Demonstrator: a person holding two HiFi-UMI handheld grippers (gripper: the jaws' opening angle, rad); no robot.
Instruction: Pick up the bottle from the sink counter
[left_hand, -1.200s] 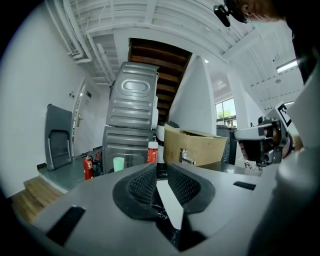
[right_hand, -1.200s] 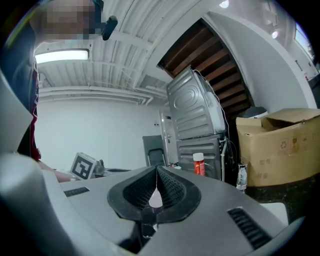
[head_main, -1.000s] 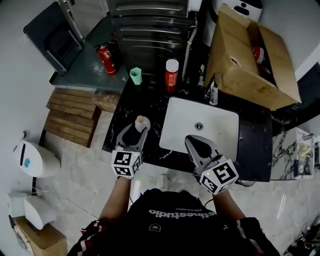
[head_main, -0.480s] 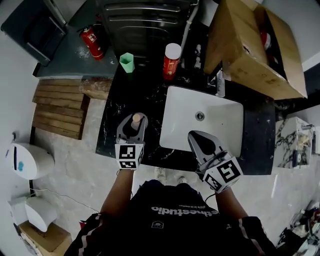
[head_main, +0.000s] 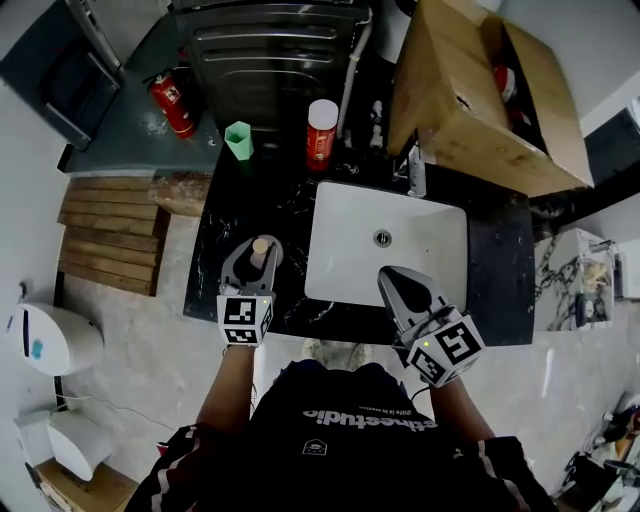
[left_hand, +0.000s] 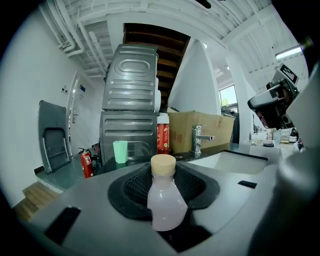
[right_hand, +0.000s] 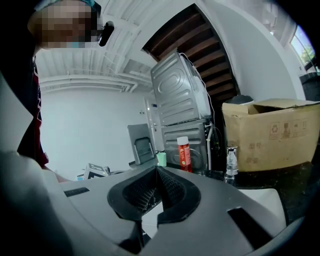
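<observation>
Two edges box in your left gripper (head_main: 257, 256). The counter (head_main: 222, 262) is only a narrow black strip here: its left edge drops off to the floor on one side, and the rim of the white sink (head_main: 440, 250) is just beside the gripper on the other. The front edge runs under the gripper body, right by you.

Straight back is your free lane. It's bare counter, with the green cup (head_main: 238, 139) and the red can (head_main: 321, 133) well apart from the bottle at the back. The tap (head_main: 413, 170) and cardboard box (head_main: 470, 110) sit behind the sink, far from the left gripper. Wooden planks (head_main: 110, 235) lie on the floor left of the counter.

Your right gripper (head_main: 398, 288) is over the sink's front rim. Its jaws are together with nothing between them, and the basin ahead of it is open.

The bottle (left_hand: 166, 197) stands upright on that strip left of the sink, between the left jaws. The jaws are closing, and the pads look to be against its sides.

It's a small bottle with a pear-shaped body that widens below a short neck. The wall is translucent and the contents are milky pale pink. The cap is flat, tan and round, and it's the only part you see from the head view, between the jaw tips. I can't make out any label.
</observation>
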